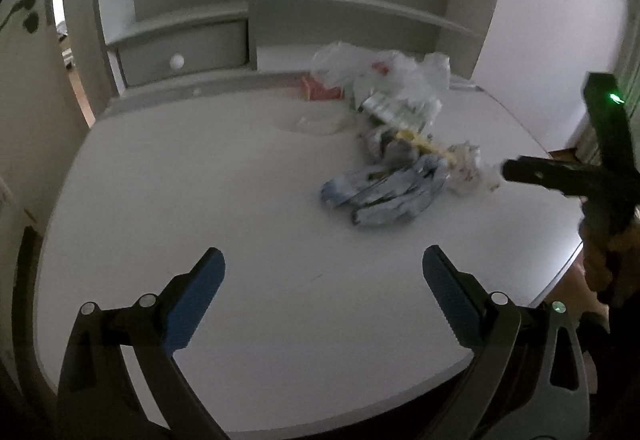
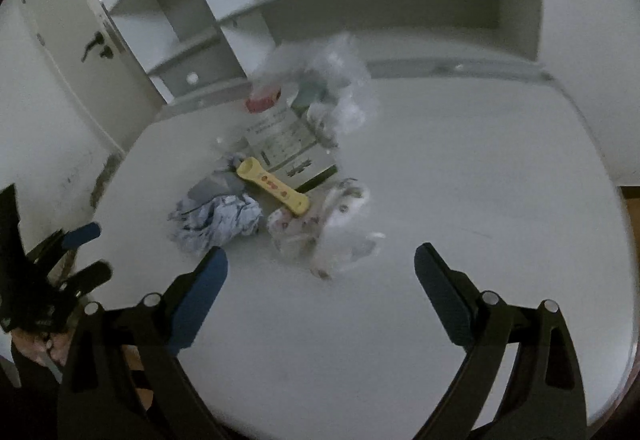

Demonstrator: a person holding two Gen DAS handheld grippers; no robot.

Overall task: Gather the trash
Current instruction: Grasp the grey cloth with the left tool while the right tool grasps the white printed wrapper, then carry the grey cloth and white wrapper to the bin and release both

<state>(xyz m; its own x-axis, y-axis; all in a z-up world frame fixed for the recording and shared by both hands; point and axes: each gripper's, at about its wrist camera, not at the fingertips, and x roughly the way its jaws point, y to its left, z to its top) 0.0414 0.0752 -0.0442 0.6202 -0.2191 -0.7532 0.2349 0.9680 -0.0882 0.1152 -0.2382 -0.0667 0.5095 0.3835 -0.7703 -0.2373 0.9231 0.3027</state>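
Both grippers, left and right, spread wide and empty above the white desk; trash pile ahead near the shelf unit, untouched.

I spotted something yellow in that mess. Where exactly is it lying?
The yellow wrapper lies on the white desk mid-pile in the right wrist view, between the crumpled blue-white wrapper on its left and the printed paper sheet behind it.

A white surface with a rounded front edge is seen. Directly on it a cluster of litter is spread: clear plastic bags, a printed sheet, a yellow stick-shaped wrapper, crumpled blue-grey paper and patterned tissue.
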